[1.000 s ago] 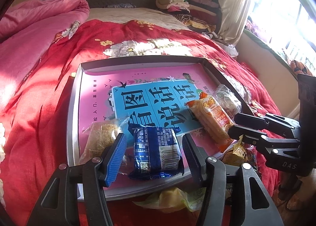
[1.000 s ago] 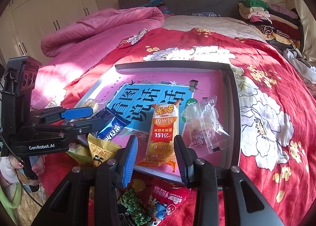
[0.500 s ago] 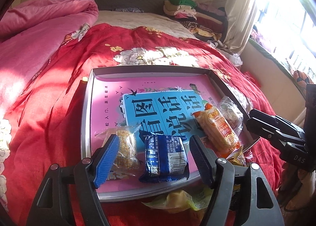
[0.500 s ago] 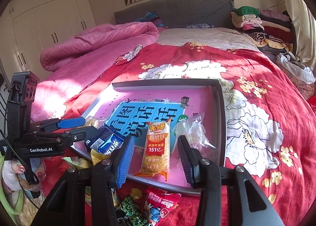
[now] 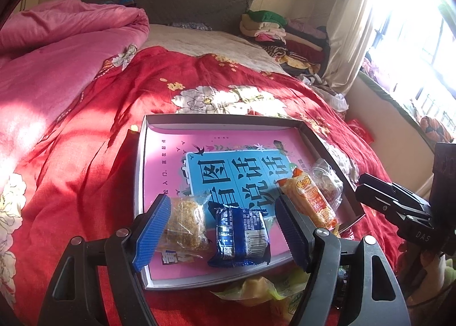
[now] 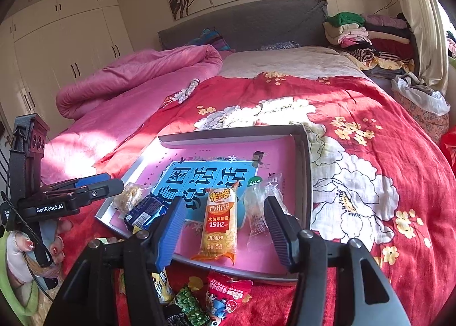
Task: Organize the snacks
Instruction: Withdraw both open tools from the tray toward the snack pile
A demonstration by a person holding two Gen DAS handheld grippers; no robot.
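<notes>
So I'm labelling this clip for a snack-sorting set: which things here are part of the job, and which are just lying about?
Part of the job:
- grey tray
- crumbly cake packet
- blue packet
- orange rice-cracker pack
- clear wrapped snack
- loose packets on the bed below the tray
- left gripper and right gripper, both open

Lying about:
- pink duvet
- folded clothes
- red floral bedspread

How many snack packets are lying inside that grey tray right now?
4, in a row along the tray's near edge: crispy rice cake far left, blue packet, orange rice cracker, clear-wrapped snack far right. More packets lie outside, partly hidden.
</notes>
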